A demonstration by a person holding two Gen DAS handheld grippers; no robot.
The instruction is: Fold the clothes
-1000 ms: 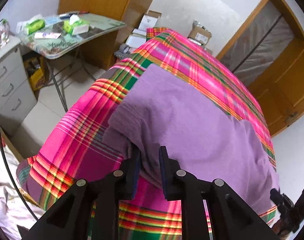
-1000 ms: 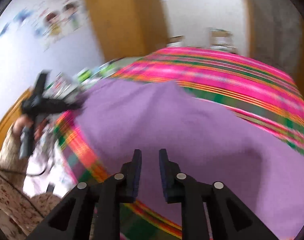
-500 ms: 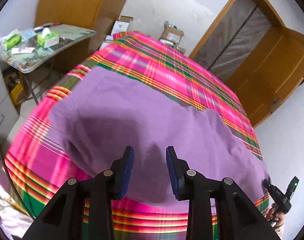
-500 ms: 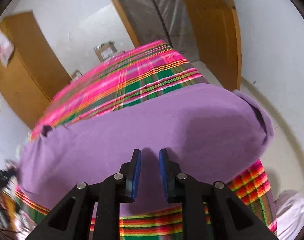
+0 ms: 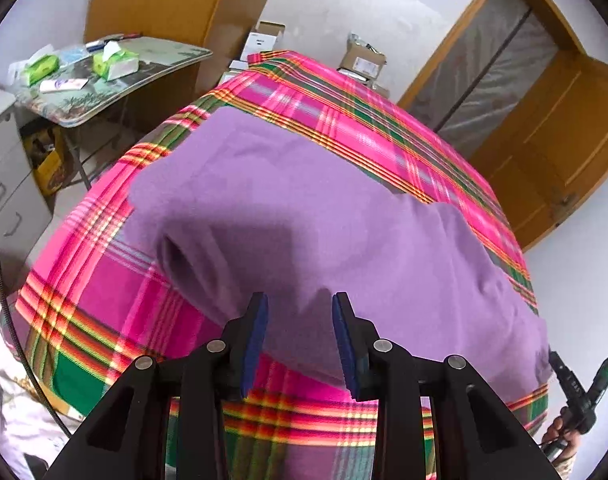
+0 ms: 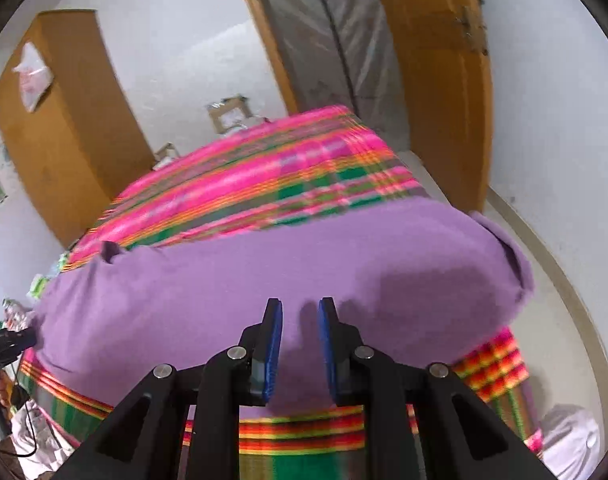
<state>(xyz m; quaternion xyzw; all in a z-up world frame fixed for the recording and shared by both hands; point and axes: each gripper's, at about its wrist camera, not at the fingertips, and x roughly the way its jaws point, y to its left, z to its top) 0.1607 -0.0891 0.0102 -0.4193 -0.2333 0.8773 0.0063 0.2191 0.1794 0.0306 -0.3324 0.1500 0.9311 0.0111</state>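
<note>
Purple fleece garment (image 5: pixel 335 216) lies spread flat across a table covered with a pink, green and orange plaid cloth (image 5: pixel 104 280). Left gripper (image 5: pixel 300 312) hovers over its near edge, fingers moderately parted, nothing between them. Right gripper (image 6: pixel 300 312) hovers above the garment's near edge, fingers narrowly parted, holding nothing.

Garment (image 5: pixel 323 216) flat on bedspread (image 5: pixel 343 120); side table (image 5: pixel 116 80) left.
</note>
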